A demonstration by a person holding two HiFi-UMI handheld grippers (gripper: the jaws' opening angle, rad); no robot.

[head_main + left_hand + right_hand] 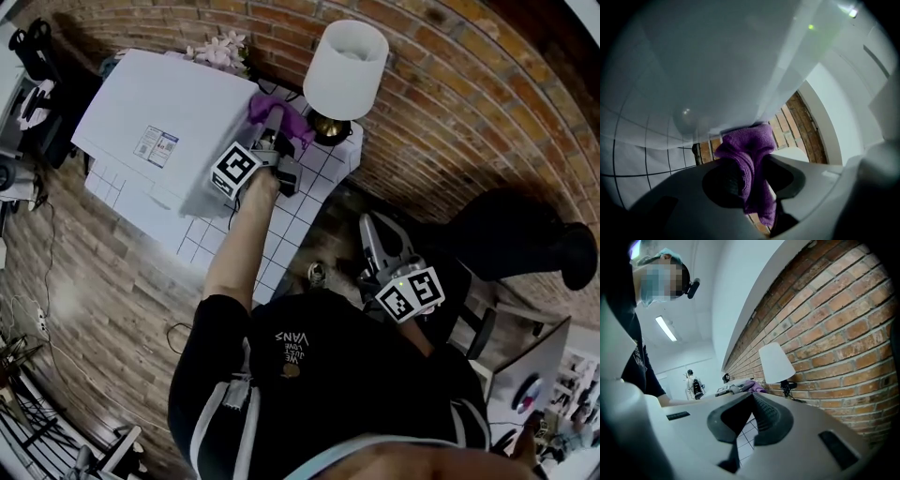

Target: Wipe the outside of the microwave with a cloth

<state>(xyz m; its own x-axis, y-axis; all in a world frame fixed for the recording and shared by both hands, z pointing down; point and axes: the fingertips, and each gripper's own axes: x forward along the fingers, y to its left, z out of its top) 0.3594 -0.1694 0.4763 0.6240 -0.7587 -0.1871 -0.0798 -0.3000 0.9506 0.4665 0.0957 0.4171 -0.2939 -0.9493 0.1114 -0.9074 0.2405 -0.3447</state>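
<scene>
The white microwave (169,103) stands on a white tiled table (302,202) against a brick wall. My left gripper (278,129) is shut on a purple cloth (274,111) and holds it at the microwave's back right corner. In the left gripper view the cloth (751,143) is bunched between the jaws of the left gripper (746,180), and its top touches the microwave's white side (717,61). My right gripper (373,228) hangs low beside the person's body, off the table, shut with nothing in it. Its jaws meet at the tips of the right gripper (752,397).
A lamp with a white shade (345,67) stands on the table's back right corner, close to the cloth. Pink flowers (220,49) lie behind the microwave. A dark chair (511,234) is on the right. A small can (317,273) sits by the table's edge.
</scene>
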